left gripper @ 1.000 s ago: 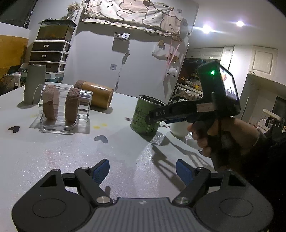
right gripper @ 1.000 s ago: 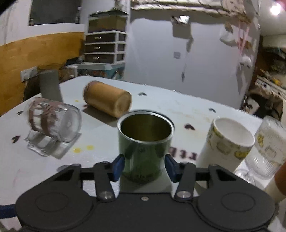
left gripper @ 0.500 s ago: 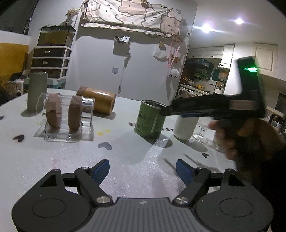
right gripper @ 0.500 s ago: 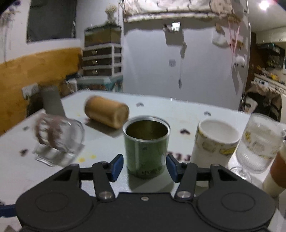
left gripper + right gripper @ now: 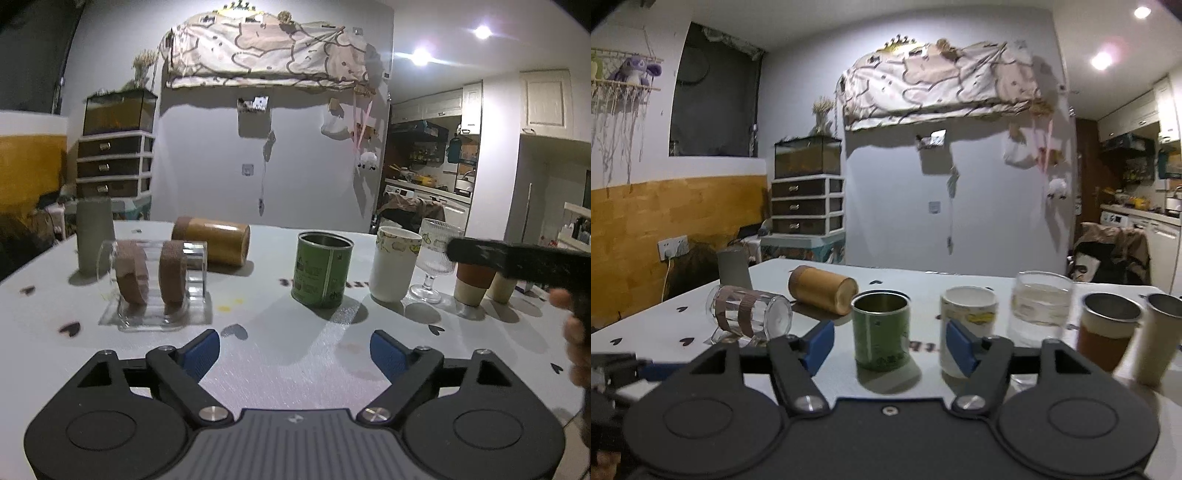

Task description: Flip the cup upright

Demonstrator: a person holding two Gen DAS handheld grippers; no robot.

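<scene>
A green metal cup (image 5: pixel 322 274) (image 5: pixel 881 331) stands upright on the white table (image 5: pixel 280 354), mouth up. My right gripper (image 5: pixel 889 346) is open and empty, pulled back from the cup, which stands clear beyond its blue fingertips. My left gripper (image 5: pixel 294 350) is open and empty, low over the table in front of the cup. A clear glass cup with two brown bands (image 5: pixel 155 275) (image 5: pixel 750 314) and a wooden cup (image 5: pixel 210 240) (image 5: pixel 823 293) lie on their sides to the left.
A grey cylinder (image 5: pixel 94 236) stands at the far left. Right of the green cup stand a white patterned cup (image 5: pixel 393 267), a ribbed stemmed glass (image 5: pixel 437 266), a brown-and-cream cup (image 5: pixel 1106 332) and a beige cup (image 5: pixel 1158 338). The right gripper's body (image 5: pixel 517 258) shows at the right edge.
My right gripper opened off the green cup, left it standing upright, and drew back and up. The left gripper stayed open and rose slightly.
</scene>
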